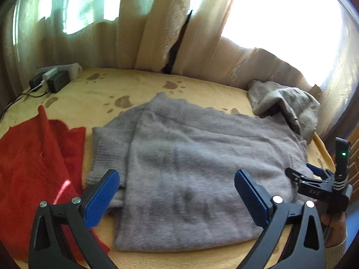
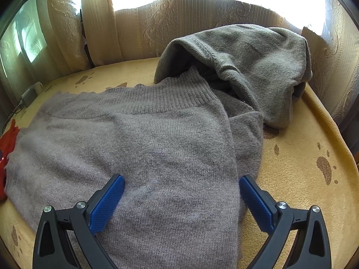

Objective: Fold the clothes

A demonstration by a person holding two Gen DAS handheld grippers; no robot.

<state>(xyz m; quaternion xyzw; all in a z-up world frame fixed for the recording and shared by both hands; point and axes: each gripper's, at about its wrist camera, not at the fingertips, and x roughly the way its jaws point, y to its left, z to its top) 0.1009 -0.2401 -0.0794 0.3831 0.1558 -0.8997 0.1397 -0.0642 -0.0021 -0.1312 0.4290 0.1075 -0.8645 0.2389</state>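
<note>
Left wrist view shows a grey-lilac knitted sweater (image 1: 190,168) lying partly folded in the middle of a yellow blanket (image 1: 139,85) printed with brown paw marks; one sleeve is turned in along its left side, with the ribbed cuff (image 1: 107,154) lying flat at the sweater's left edge. The left gripper (image 1: 177,192) hangs just over the near part of the sweater with its blue-padded fingers (image 1: 105,199) spread wide and nothing between them. At the right edge of this view the right gripper (image 1: 303,172) appears, held in a hand (image 1: 332,226) with a pale knit cuff, its jaws parted over the sweater's right side. From the right wrist view the same sweater (image 2: 134,152) fills the foreground, its ribbed hem toward the far side, and the right gripper (image 2: 181,199) hovers above the fabric with the fingers wide apart, the right one just past the sweater's folded right edge. Beyond the sweater's far right corner a second, darker grey garment (image 2: 258,67) is heaped loosely, overlapping that corner. A red cloth (image 1: 33,163) lies to the left of the sweater, just beside the cuff. Black chargers and a white power strip (image 1: 56,76) sit at the blanket's far left corner, and cream patterned curtains (image 1: 157,22) hang behind, bright with daylight.
</note>
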